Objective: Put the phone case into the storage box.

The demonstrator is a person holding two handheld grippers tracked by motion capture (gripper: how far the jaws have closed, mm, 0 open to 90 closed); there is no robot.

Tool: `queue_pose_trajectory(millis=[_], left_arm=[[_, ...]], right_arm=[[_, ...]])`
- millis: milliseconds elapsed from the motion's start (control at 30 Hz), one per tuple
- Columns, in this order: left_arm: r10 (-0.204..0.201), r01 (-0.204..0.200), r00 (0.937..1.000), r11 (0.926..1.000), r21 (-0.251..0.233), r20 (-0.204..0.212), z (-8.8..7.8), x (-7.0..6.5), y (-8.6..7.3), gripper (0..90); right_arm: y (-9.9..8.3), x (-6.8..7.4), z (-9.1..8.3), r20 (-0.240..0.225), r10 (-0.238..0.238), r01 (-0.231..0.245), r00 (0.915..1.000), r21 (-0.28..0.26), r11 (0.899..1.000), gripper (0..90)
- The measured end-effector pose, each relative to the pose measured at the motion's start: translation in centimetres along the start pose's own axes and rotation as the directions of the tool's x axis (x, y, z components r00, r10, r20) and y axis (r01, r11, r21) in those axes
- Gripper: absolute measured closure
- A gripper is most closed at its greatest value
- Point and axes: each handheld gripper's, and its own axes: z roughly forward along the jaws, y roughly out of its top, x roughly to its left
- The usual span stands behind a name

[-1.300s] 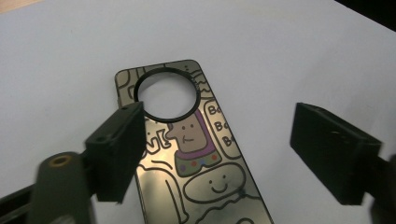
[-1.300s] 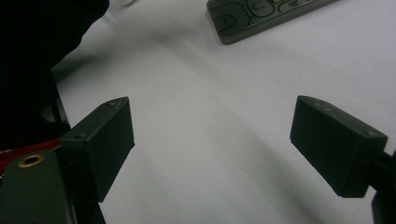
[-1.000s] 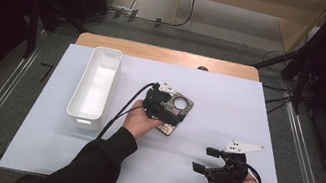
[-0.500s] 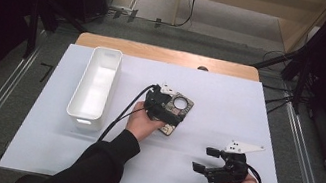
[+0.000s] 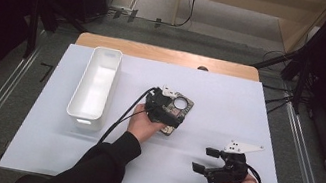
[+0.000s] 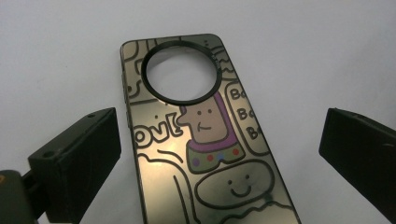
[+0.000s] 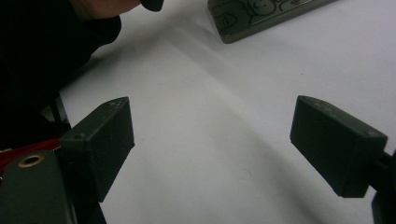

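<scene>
A phone case [image 6: 201, 140] with cartoon drawings and a round black-ringed camera hole lies flat on the white table [image 5: 230, 103]. In the high view the case [image 5: 182, 106] sits mid-table under my left gripper [image 5: 167, 111]. The left gripper [image 6: 215, 158] is open, its jaws standing wide on either side of the case without touching it. My right gripper [image 5: 203, 160] is open near the table's front right, above bare table. In the right gripper view [image 7: 212, 144] nothing is between the jaws, and the case's corner [image 7: 261, 16] lies farther off.
A long white bin [image 5: 95, 84] stands at the left of the table, empty inside. A dark sleeve [image 7: 42, 51] of the person's left arm crosses the right gripper view's upper left. The wooden table edge [image 5: 167, 55] runs along the back.
</scene>
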Motion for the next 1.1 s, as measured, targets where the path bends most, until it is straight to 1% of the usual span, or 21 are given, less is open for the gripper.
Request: queue_pose_trajectory(millis=[33, 233, 333, 367, 567, 633, 867, 1033, 1067, 1100], left_arm=[[-0.009, 0.009, 1.0, 1.0, -0.002, 0.0, 0.2, 0.0, -0.2, 0.0], [-0.021, 0.021, 0.9998, 0.9998, 0.002, -0.005, 0.6, 0.0, -0.6, 0.0], [-0.01, 0.01, 0.9999, 0.9999, 0.008, -0.009, 0.7, 0.0, -0.7, 0.0], [-0.01, 0.01, 0.9998, 0.9999, 0.012, -0.019, 0.8, -0.1, -0.7, 0.0], [-0.006, 0.007, 0.9993, 0.9999, 0.011, -0.037, 1.1, -0.1, -1.0, 0.0], [-0.002, 0.003, 0.999, 0.9996, 0.029, -0.044, 1.4, -0.1, -1.2, 0.0], [-0.008, 0.01, 0.9987, 0.9992, 0.037, -0.051, 1.8, -0.2, -1.4, 0.0], [0.009, -0.006, 0.9974, 0.9991, 0.042, -0.071, 2.0, -0.4, -1.5, 0.0], [0.018, -0.015, 0.9969, 0.999, 0.042, -0.076, 2.0, -0.5, -1.5, 0.0], [0.037, -0.033, 0.995, 0.9983, 0.048, -0.092, 2.1, -0.7, -1.6, 0.0]], right_arm=[[0.0, 0.0, 0.0, 0.001, -0.001, 0.001, 1.0, 0.0, 1.0, 12.4], [0.0, 0.0, 0.0, 0.0, 0.0, 0.0, 1.0, 0.0, 1.0, 12.5], [0.0, 0.0, 0.0, -0.001, 0.001, -0.001, 1.0, 0.002, 1.0, 12.4], [0.0, 0.0, 0.0, 0.0, 0.001, -0.001, 1.0, 0.002, 1.0, 12.4], [0.0, 0.0, 0.0, 0.002, -0.001, 0.001, 1.0, 0.006, 1.0, 12.5], [0.0, 0.0, 0.0, 0.003, -0.001, 0.001, 1.0, 0.007, 1.0, 12.4], [0.0, 0.0, 0.1, 0.003, -0.001, 0.001, 1.0, 0.007, 1.0, 12.4], [0.0, 0.0, 0.0, 0.003, -0.001, 0.001, 1.0, 0.008, 1.0, 12.4], [0.0, 0.0, 0.1, 0.003, 0.0, 0.0, 1.0, 0.007, 1.0, 12.4], [0.0, 0.0, 0.1, 0.004, -0.001, 0.001, 1.0, 0.007, 1.0, 12.4]])
